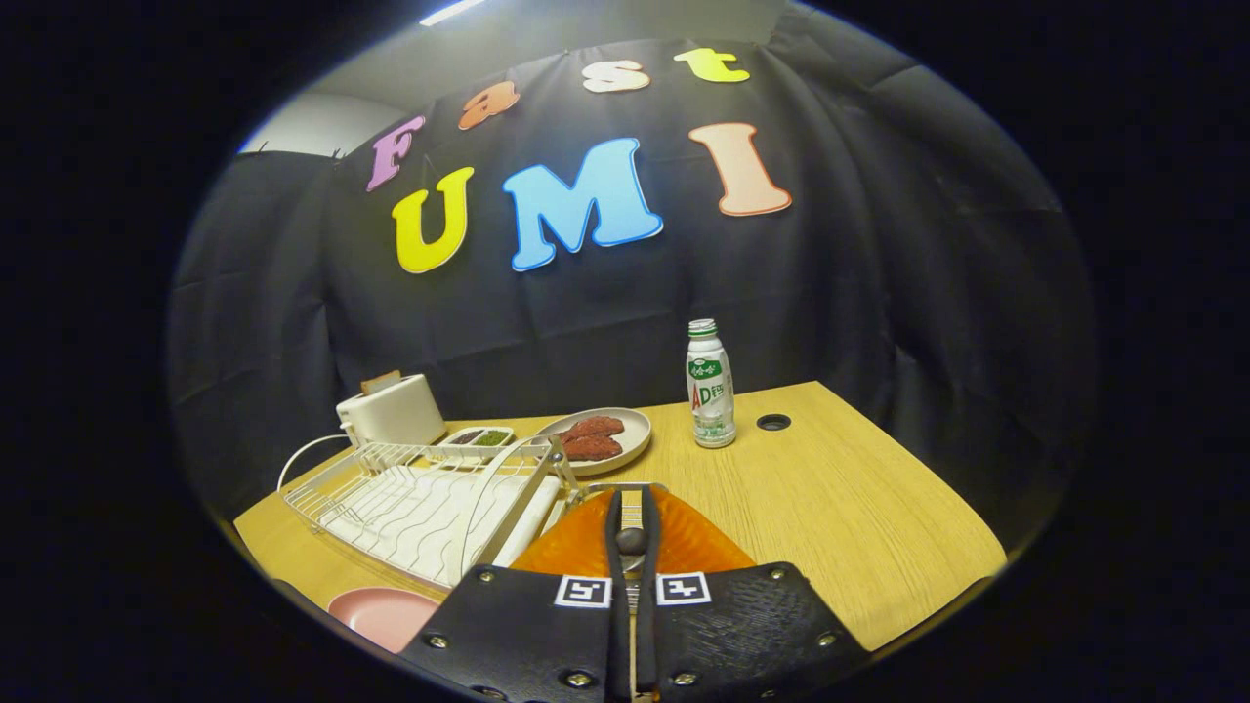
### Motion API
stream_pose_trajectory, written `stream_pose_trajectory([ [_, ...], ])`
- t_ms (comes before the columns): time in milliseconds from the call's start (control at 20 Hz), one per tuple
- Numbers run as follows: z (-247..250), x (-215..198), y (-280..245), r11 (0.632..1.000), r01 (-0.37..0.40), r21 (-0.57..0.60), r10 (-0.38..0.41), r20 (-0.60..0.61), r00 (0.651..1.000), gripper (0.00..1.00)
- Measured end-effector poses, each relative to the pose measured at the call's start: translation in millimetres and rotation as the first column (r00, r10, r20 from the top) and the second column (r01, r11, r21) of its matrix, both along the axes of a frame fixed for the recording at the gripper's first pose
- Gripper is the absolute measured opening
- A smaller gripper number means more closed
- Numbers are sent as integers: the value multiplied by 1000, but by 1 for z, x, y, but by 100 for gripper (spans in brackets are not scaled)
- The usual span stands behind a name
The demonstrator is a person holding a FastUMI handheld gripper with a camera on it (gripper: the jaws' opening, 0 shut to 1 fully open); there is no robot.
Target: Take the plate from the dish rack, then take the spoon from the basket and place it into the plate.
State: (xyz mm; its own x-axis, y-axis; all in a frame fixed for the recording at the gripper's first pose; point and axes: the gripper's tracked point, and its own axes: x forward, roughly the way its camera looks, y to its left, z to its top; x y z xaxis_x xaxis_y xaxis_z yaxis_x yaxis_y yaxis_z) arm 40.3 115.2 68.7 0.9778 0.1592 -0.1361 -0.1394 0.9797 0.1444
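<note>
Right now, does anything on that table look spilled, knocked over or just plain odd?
Nothing spilled or toppled. The bottle stands upright, the toaster holds its toast, and the meat sits on its beige plate. The pink plate lies flat beside the dish rack. The gripper has its fingers closed on a spoon over the orange basket.

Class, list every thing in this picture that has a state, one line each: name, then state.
claw: shut on spoon
spoon: pinched between the fingers, above the basket
basket: orange, under the fingers
rack: no dishes on it
pink plate: flat on table, beside rack
bottle: upright, capped
grey plate: holds red food
toaster: bread in slot
</note>
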Motion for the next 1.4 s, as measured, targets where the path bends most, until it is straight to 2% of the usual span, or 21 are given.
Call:
stream_pose_trajectory([
  [400, 33, -3, -10, 1000, 22, -9, -22, -36, 999, 2],
  [800, 96, -33, -21, 998, 55, -13, -55, 4, 998, 2],
  [1050, 126, -68, -4, 998, 37, -45, -35, 36, 999, 2],
  [1400, 145, -113, 42, 996, -37, -76, 40, 39, 998, 2],
])
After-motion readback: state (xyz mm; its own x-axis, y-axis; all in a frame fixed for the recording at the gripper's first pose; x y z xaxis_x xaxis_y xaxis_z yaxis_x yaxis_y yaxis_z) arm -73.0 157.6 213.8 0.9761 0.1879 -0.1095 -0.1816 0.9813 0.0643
